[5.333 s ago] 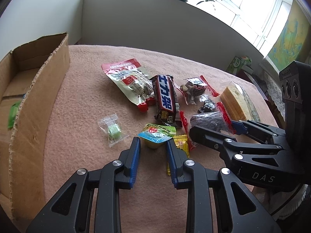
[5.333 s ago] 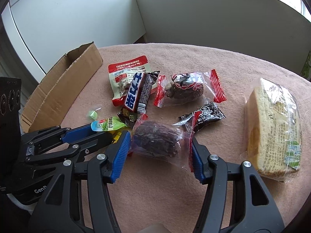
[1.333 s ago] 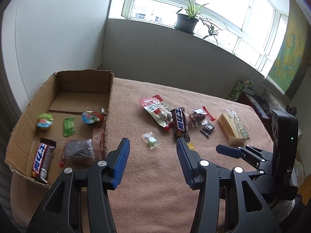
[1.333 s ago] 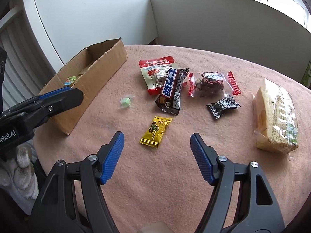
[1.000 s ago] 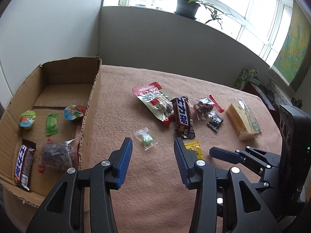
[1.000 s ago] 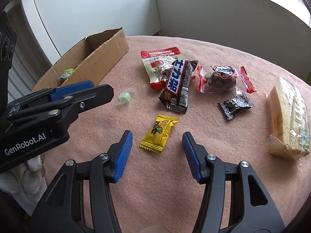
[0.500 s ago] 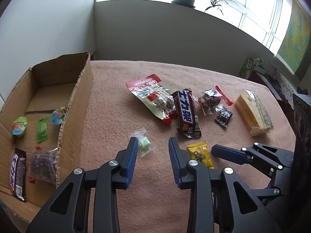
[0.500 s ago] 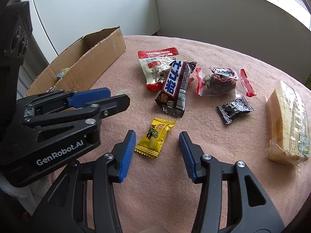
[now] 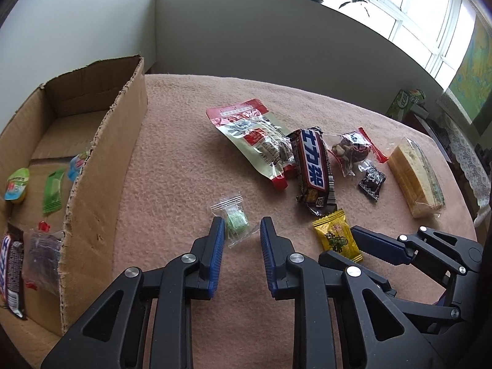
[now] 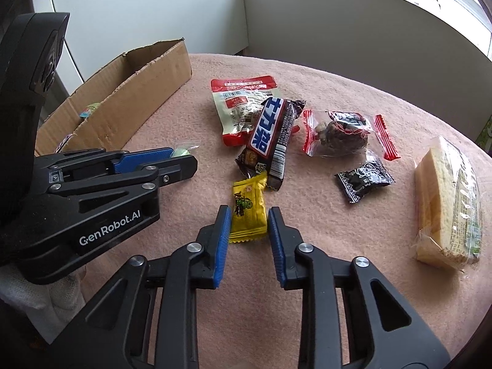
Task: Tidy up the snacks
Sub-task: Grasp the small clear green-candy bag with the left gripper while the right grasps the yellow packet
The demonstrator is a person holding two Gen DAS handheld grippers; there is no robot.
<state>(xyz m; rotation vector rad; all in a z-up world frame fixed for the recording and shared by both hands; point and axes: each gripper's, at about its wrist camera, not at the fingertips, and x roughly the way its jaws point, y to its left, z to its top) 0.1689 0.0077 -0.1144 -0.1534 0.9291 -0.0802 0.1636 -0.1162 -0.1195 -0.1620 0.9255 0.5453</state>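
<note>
A green candy in a clear wrapper [image 9: 236,220] lies on the pink cloth between the tips of my left gripper [image 9: 241,224], which is shut on it. In the right wrist view the same candy [image 10: 182,152] peeks out at the left gripper's tip [image 10: 184,156]. My right gripper [image 10: 249,212] has a yellow candy packet [image 10: 248,209] between its blue pads. Its jaws are closing and the pads meet the packet's sides. The cardboard box [image 9: 101,169] stands at the left, holding a jelly cup [image 9: 17,184], a green packet [image 9: 53,190] and a chocolate bar [image 9: 10,270].
Beyond the grippers lie a red and white pouch [image 9: 255,135], a chocolate bar [image 9: 313,166], a red-edged nut bag [image 9: 350,150], a small black candy [image 9: 372,181] and a wrapped cake slice [image 9: 415,178]. The cloth's right edge is near the cake.
My left gripper came down and forward to the green candy and its jaws narrowed around it. The right gripper's jaws narrowed onto the yellow packet without shifting.
</note>
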